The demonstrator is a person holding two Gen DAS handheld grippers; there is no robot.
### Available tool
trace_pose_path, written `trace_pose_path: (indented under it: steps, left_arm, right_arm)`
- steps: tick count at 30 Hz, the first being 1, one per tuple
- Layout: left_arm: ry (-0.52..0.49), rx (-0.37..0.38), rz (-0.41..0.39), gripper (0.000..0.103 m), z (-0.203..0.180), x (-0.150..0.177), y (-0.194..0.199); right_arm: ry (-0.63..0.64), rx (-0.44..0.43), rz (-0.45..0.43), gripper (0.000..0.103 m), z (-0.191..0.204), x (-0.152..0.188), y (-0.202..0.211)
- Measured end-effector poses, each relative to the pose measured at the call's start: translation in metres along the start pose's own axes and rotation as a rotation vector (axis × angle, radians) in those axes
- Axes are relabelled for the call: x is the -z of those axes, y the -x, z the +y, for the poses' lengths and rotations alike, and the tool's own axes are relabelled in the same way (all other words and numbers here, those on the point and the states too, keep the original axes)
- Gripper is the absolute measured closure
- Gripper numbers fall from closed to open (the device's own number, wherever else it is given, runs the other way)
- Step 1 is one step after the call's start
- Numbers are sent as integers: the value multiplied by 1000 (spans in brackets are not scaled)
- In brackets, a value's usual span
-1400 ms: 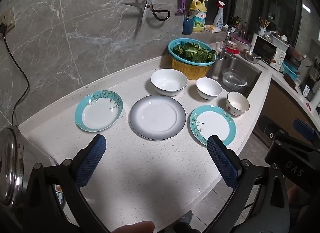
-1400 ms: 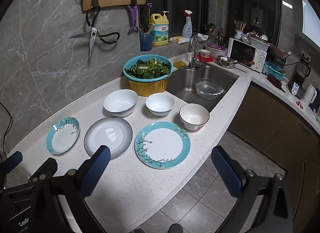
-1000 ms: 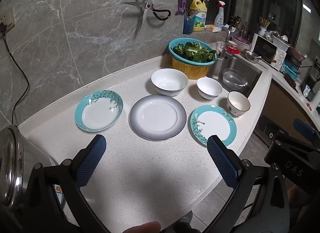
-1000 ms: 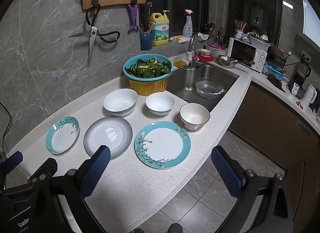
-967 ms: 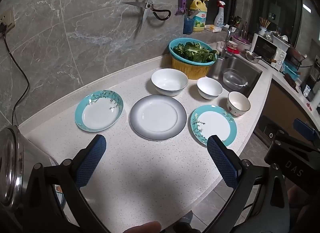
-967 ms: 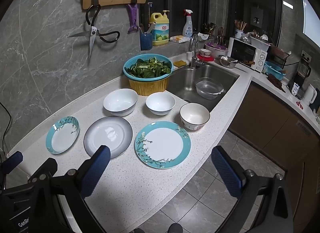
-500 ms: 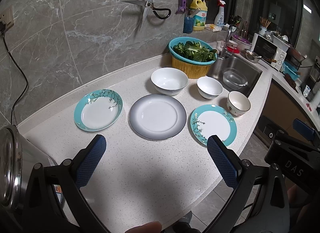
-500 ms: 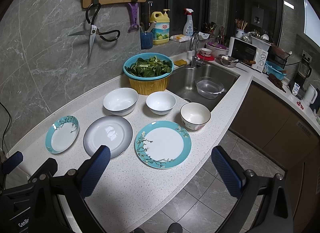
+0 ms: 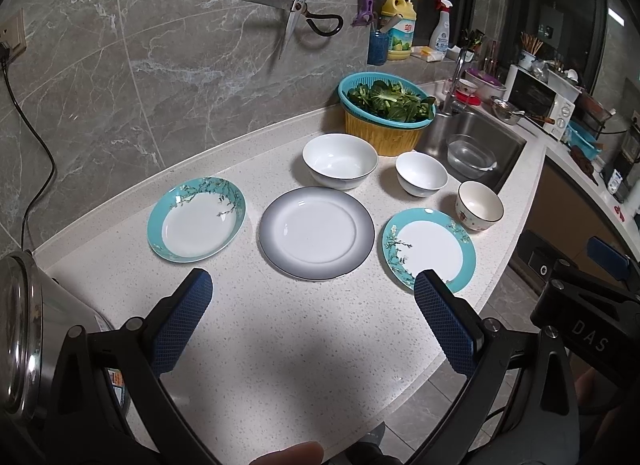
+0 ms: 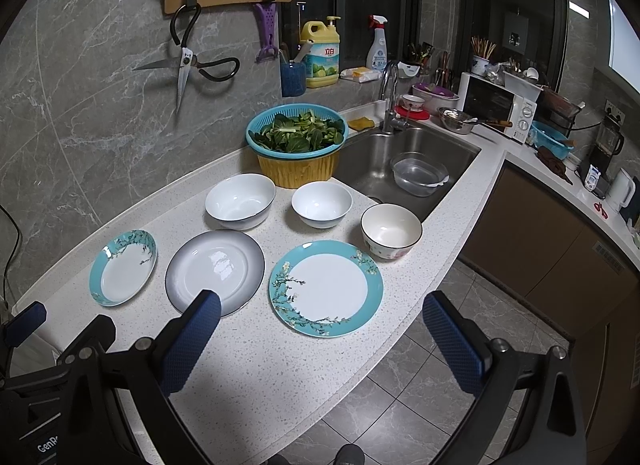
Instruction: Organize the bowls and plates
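Three plates lie in a row on the white counter: a small teal floral plate at left, a grey-rimmed plate in the middle, a larger teal floral plate at right. Behind them stand a big white bowl, a smaller white bowl and a cream bowl with a dark rim. My left gripper is open and empty, above the counter's front. My right gripper is open and empty, near the larger teal plate. The cream bowl sits by the sink edge.
A teal colander of greens on a yellow basket stands behind the bowls. The sink holds a clear container. A steel pot is at my near left. Scissors hang on the wall. The counter edge drops to the floor at right.
Both views have shifted slightly; the grippers have edged a little higher and nearer. No dish has moved and both grippers stay open.
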State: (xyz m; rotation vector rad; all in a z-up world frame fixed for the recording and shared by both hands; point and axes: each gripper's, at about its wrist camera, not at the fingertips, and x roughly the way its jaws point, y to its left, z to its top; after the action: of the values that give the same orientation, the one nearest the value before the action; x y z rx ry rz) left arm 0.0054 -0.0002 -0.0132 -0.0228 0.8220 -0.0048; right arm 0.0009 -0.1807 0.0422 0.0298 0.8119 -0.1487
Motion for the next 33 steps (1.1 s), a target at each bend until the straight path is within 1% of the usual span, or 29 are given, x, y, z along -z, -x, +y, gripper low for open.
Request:
trace_pose_path:
  steps: [9,10,12,33]
  left_arm:
    - [-1,0,1,1,0,0,0]
    - [-1,0,1,1,0,-1,1]
    - [0,0,0,1,-1,4,3]
    - [-1,-1,4,1,0,3,3]
  right_arm:
    - [0,0,3,0,0,-4,2]
    - [0,0,3,0,1,2,-7]
    - [0,1,3,0,1,1,-7]
    - [1,2,8,0,2,-3,-7]
